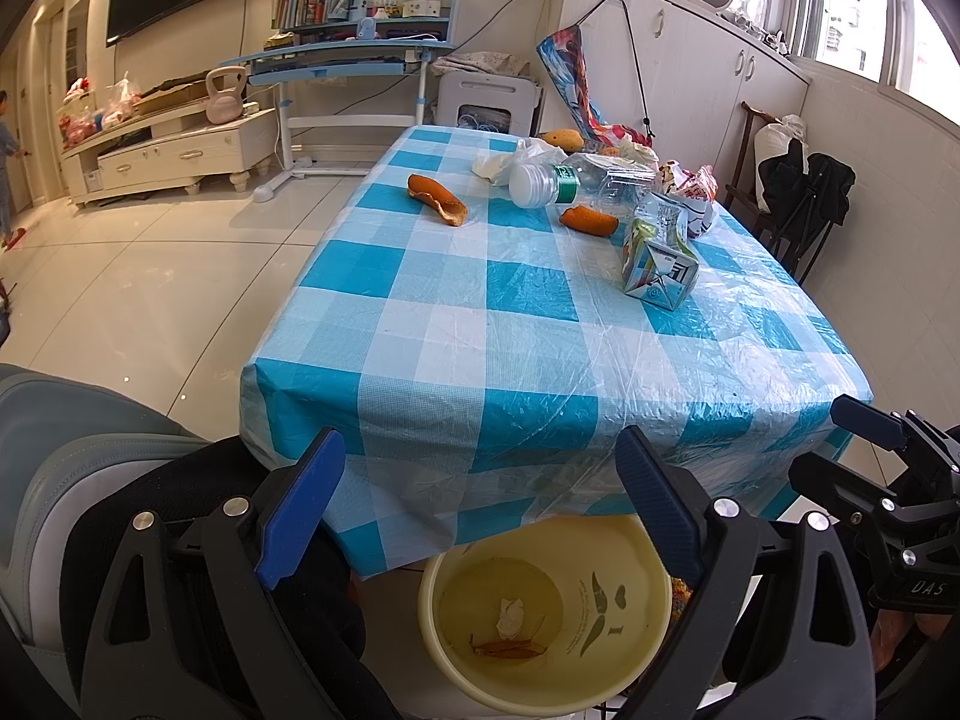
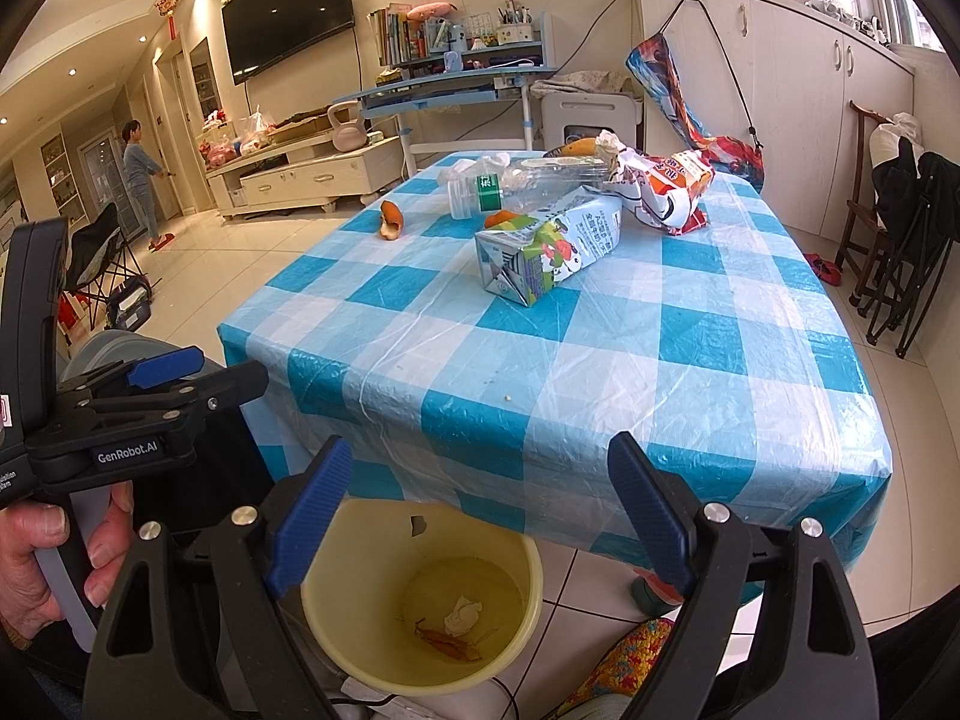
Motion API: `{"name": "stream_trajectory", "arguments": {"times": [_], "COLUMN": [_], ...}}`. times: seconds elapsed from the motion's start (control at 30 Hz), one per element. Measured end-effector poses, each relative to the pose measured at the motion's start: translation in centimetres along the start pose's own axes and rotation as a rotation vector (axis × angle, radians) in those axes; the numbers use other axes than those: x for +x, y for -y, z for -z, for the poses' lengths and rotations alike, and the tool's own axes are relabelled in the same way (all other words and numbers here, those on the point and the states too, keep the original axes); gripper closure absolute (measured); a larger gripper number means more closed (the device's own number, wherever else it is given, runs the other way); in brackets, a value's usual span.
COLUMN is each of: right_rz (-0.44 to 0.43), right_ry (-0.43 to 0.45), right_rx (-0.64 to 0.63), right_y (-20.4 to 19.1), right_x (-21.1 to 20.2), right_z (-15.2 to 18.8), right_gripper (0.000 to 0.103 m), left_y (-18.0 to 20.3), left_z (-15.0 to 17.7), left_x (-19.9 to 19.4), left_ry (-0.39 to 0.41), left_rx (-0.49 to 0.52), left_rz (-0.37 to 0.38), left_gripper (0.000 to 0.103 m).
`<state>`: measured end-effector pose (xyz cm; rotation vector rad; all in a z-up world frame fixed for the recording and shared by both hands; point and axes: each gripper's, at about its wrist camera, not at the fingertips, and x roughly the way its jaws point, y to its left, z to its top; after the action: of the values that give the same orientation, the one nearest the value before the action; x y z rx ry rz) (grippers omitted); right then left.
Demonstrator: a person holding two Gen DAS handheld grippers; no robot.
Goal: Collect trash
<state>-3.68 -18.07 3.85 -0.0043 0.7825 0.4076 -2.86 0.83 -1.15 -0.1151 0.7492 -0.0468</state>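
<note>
Two grippers, left gripper (image 1: 480,504) and right gripper (image 2: 480,510), are hanging open and empty above the bin (image 2: 366,654). Awaiting them is a light, crushable milk carton (image 2: 549,246) (best pinched across its flat sides).

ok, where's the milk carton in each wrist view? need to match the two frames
Left wrist: milk carton right of centre, on the checked tablecloth, end-on to the camera, just in front of the plastic bottle.
Right wrist: milk carton centre, upper half, lying on its side, long face showing.
Shared landmark: yellow bin on the floor at the table's near edge.
</note>
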Motion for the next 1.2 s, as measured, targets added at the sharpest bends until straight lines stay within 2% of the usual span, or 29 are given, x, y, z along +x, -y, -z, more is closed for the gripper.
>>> {"name": "stream_trajectory", "arguments": {"times": [0.4, 0.5, 0.6, 0.7, 0.8, 1.2], "right_rz": [0.005, 0.072, 0.134, 0.207, 0.245, 0.275], "right_ry": [0.005, 0.004, 0.001, -0.024, -0.054, -0.162], "right_rx": [-0.003, -0.014, 0.037, 0.092, 0.108, 0.150], "right_y": [-0.1, 0.5, 2.4, 5.0, 6.7, 10.7], "right_x": [-0.1, 0.1, 0.4, 1.7, 3.3, 10.2], "right_z": [-0.2, -0.8, -1.7, -2.8, -3.6, -8.0], "right_gripper": [0.019, 0.019, 0.019, 0.017, 0.017, 0.014], "left_y": [0.0, -0.2, -0.5, -0.7, -1.0, -1.0], "left_z": [0.0, -0.1, -0.2, -0.3, -0.3, -0.6], "left_x": [-0.1, -0.1, -0.2, -0.1, -0.2, 0.2], "left_ry": [0.004, 0.014, 0.020, 0.023, 0.027, 0.034], "left_rx": [-0.002, -0.012, -0.025, -0.035, -0.046, -0.052], "left_rz": [-0.002, -0.006, -0.010, -0.014, -0.014, -0.032], "left_gripper": [0.015, 0.015, 0.015, 0.015, 0.015, 0.015]}}
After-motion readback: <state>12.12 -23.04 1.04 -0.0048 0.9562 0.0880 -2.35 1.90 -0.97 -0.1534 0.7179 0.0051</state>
